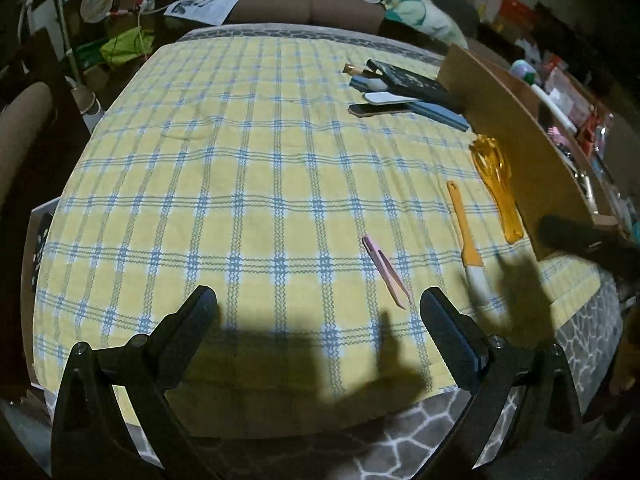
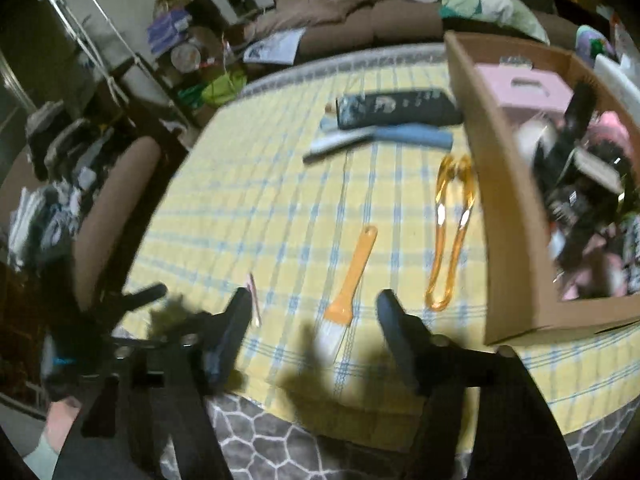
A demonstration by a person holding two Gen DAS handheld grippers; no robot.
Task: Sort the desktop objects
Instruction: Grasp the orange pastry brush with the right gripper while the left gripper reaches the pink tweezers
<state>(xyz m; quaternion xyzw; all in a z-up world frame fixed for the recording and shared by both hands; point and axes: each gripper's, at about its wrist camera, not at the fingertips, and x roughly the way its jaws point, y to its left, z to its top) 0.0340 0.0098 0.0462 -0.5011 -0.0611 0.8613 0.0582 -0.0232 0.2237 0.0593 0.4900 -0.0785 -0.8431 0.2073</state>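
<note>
The orange pastry brush [image 2: 352,280] lies flat on the yellow checked cloth [image 2: 280,200] of the desk, near the front edge, its white bristles toward me and its handle pointing away. I judge it light and stiff in the handle, soft at the bristles, so I would take it across the flat handle, just above the bristles, where it is widest. To its right are the clear orange tongs-shaped utensil [image 2: 450,232], probably smooth and slippery, and just beside them the cardboard box [image 2: 516,216] full of things. The pink tweezers [image 1: 385,272] are thin and low on the cloth, hard to pinch.

My right tongs [image 2: 314,312] are about half apart and hold nothing; the brush bristles show between the fingers but nothing touches them. My left tongs [image 1: 318,312] stand wide apart, empty, above bare cloth, with the tweezers near the right finger.
</note>
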